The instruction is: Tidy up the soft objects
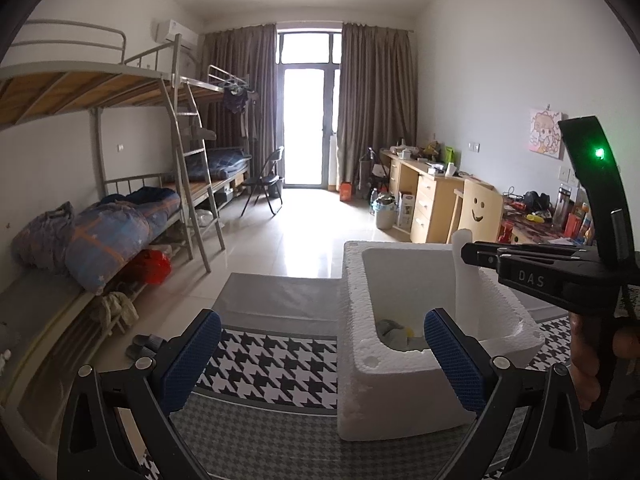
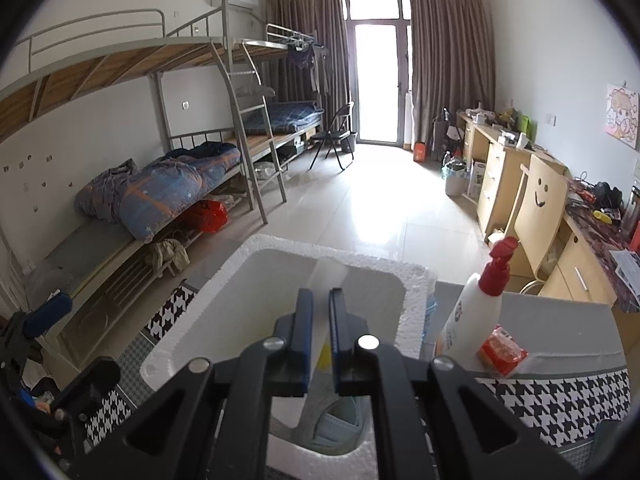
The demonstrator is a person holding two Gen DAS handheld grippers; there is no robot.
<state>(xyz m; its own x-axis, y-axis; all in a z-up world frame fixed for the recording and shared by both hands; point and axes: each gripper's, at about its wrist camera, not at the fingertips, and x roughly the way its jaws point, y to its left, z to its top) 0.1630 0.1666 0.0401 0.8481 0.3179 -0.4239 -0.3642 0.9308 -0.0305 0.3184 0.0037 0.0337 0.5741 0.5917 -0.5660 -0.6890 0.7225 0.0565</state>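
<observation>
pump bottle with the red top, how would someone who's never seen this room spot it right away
Start at the white foam box on the houndstooth cloth. Just to its right in the right wrist view stands the pump bottle, upright, with a red packet against its base. It is the only tall white bottle there, topped by a bright red pump head.

Grey metal bunk beds (image 1: pixel 120 92) along left wall, w/ crumpled blue-orange quilt (image 2: pixel 168 192) on lower bunk. Black folding chair (image 1: pixel 266 180) nr brown curtains (image 2: pixel 444 52). Light wood desks (image 2: pixel 504 168) on right side, cluttered. White pump bottle w/ red top (image 2: pixel 476 308) beside red snack packet (image 2: pixel 502 350).
</observation>
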